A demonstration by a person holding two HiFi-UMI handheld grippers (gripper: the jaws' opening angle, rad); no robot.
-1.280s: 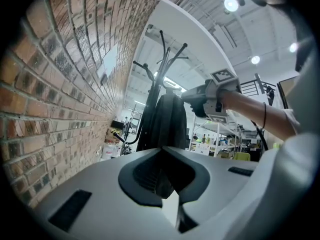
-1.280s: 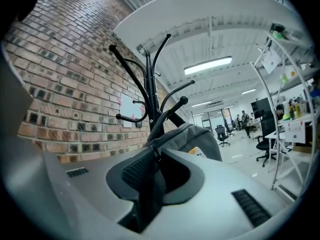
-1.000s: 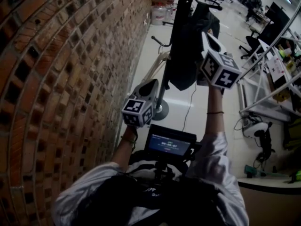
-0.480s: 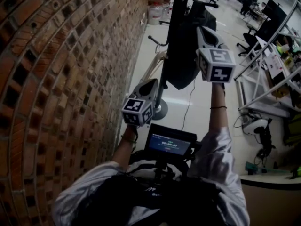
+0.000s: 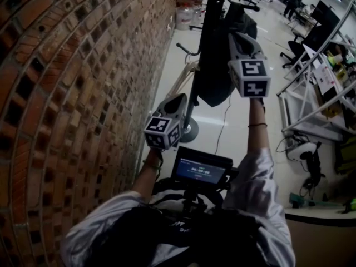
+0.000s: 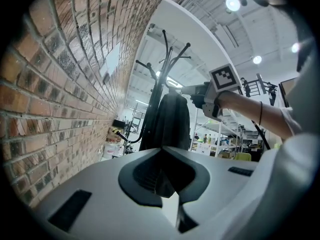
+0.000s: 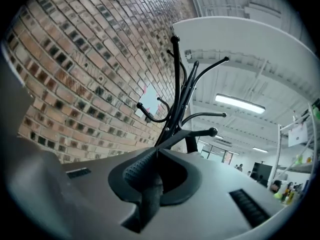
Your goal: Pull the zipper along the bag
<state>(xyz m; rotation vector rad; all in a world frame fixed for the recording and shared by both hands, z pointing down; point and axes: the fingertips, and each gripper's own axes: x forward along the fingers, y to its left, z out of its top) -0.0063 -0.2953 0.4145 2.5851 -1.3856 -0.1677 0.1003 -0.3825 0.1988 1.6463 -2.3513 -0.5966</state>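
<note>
A dark bag (image 5: 214, 77) hangs from a black coat rack (image 5: 204, 32) beside the brick wall. My right gripper (image 5: 235, 35) is raised against the bag's right side. In the right gripper view its jaws (image 7: 157, 151) are shut on a dark strip, the zipper pull (image 7: 150, 196), which runs down from between the pads. The zipper track itself is hidden. My left gripper (image 5: 181, 97) hangs lower, left of the rack pole and apart from the bag. Its jaws (image 6: 160, 149) are shut on nothing. From the left gripper view the bag (image 6: 172, 121) and the right gripper (image 6: 189, 90) sit ahead.
A brick wall (image 5: 78, 93) fills the left. The rack's round base (image 5: 192, 129) stands on the pale floor. A white metal frame (image 5: 311, 93) and cluttered desks lie to the right. A small screen (image 5: 200, 168) sits at the person's chest. Rack hooks (image 7: 200, 69) spread overhead.
My right gripper has shifted left and slightly up along the bag, its marker cube turning to face the camera. The left gripper has stayed where it was.
</note>
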